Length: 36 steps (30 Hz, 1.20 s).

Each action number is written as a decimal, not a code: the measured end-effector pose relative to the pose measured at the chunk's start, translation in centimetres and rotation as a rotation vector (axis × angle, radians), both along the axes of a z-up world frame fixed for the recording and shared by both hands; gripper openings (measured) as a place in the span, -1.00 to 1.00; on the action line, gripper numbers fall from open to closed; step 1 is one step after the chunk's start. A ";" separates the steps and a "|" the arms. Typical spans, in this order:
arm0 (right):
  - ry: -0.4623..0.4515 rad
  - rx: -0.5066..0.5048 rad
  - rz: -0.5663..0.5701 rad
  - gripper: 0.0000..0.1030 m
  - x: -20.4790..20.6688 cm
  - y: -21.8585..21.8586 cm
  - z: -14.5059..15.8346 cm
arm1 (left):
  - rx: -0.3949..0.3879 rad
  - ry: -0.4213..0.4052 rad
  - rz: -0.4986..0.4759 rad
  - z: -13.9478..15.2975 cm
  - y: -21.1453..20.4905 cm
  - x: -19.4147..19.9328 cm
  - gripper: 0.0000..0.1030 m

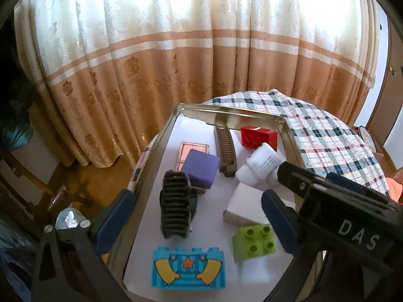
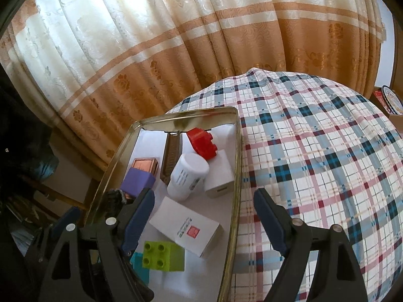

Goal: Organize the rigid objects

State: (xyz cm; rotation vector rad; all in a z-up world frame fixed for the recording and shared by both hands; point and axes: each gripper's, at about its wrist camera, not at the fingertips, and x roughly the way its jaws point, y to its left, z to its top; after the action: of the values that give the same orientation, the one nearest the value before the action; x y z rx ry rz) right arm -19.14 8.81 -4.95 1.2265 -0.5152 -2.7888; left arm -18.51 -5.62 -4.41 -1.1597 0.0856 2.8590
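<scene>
A metal tray (image 1: 154, 151) (image 2: 236, 166) on the plaid-covered table holds a blue star brick (image 1: 187, 269), green brick (image 1: 254, 242) (image 2: 163, 255), white box (image 1: 245, 205) (image 2: 186, 229), white bottle (image 1: 262, 166) (image 2: 187, 176), red brick (image 1: 259, 137) (image 2: 202, 142), brown comb (image 1: 226, 148), purple block (image 1: 201, 168) (image 2: 138, 180) and black claw clip (image 1: 176, 209). My left gripper (image 1: 196, 219) hangs open over the tray's near part, holding nothing. My right gripper (image 2: 205, 219) is open too, its fingers straddling the tray's right rim above the white box.
A white charger cube (image 2: 219, 176) and a copper compact (image 1: 194, 149) also lie in the tray. The plaid tablecloth (image 2: 314, 163) spreads right of it. A beige curtain (image 1: 176, 63) hangs behind. A wooden chair (image 1: 30, 183) stands at the left, a round tin (image 2: 391, 100) at the far right.
</scene>
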 end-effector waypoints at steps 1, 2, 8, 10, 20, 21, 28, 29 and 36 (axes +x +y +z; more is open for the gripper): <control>0.001 0.000 0.001 0.61 0.2 0.0 0.0 | 0.002 0.006 0.002 0.0 0.0 0.3 0.99; 0.004 -0.002 0.002 0.61 0.5 -0.1 0.1 | 0.003 0.013 0.004 0.0 -0.1 0.6 0.99; 0.026 -0.005 0.003 0.61 2.0 -0.5 0.5 | 0.010 0.032 0.005 0.2 -0.1 2.1 0.99; 0.038 0.004 0.004 0.61 2.6 -0.6 0.8 | 0.014 0.040 0.008 0.3 -0.1 2.6 0.99; 0.089 0.014 0.001 0.61 5.3 -1.1 1.7 | 0.024 0.079 0.022 1.1 -0.3 5.1 0.99; 0.095 0.018 0.004 0.62 5.5 -1.2 1.8 | 0.026 0.081 0.022 1.2 -0.3 5.3 0.99; 0.152 0.043 0.000 0.62 7.6 -1.6 2.9 | 0.028 0.106 0.029 1.8 -0.3 6.8 0.99; 0.159 0.044 -0.002 0.62 7.8 -1.5 3.1 | 0.029 0.111 0.029 1.9 -0.3 7.1 0.99; 0.243 0.086 -0.022 0.62 10.5 -1.5 4.2 | -0.006 0.162 0.040 2.6 -0.1 9.2 0.99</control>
State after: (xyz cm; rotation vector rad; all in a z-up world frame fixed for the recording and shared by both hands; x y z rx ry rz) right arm -8.66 7.28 -0.72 0.8799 -0.3974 -2.9498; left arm -9.35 -5.74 -1.76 -0.9395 0.0782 2.9851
